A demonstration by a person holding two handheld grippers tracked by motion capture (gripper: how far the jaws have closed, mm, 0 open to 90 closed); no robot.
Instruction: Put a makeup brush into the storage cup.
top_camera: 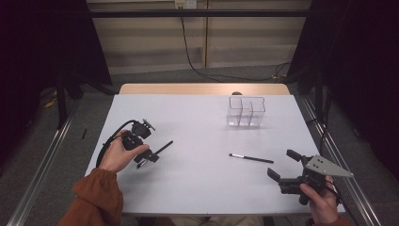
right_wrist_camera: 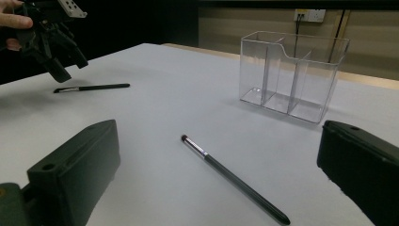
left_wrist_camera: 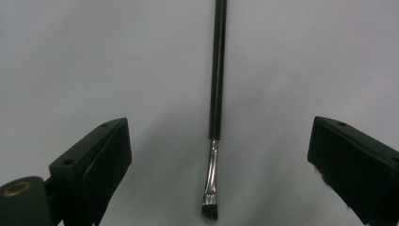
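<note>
High view: our left tool (top_camera: pixel 149 156) sits left of centre, tipped down over a black flat brush (top_camera: pixel 162 149) on the white desk (top_camera: pixel 197 179). Our right tool (top_camera: pixel 282 165) is at lower right, jaws spread, grasping nothing. A second slim brush (top_camera: pixel 251 158) lies just right of centre, between the two tools. A clear three-slot organizer (top_camera: pixel 245 112) stands in the upper right of the desk, empty as far as we can tell.

Left gripper view: jaws wide apart at the lower corners of the frame, released. The flat brush (left_wrist_camera: pixel 217 94) runs vertically down the middle, bristles at the bottom, handle going out the top. It's centred between the jaws but neither touches it.

Right gripper view: jaws open at the lower corners. The slim brush (right_wrist_camera: pixel 233 178) lies diagonally at centre, bristle tip toward upper left. The organizer (right_wrist_camera: pixel 291 75) is at upper right; the left tool (right_wrist_camera: pixel 63 63) hangs over the flat brush (right_wrist_camera: pixel 91 87) at upper left.

Our read: we're at the pre-grasp step on the flat brush, with the likely goal a slot in the organizer. Next move needs a drop until the jaws straddle the handle, then a clench above the ferrule. It's a thin handle flat on the desk, so expect it to roll or slip.
</note>
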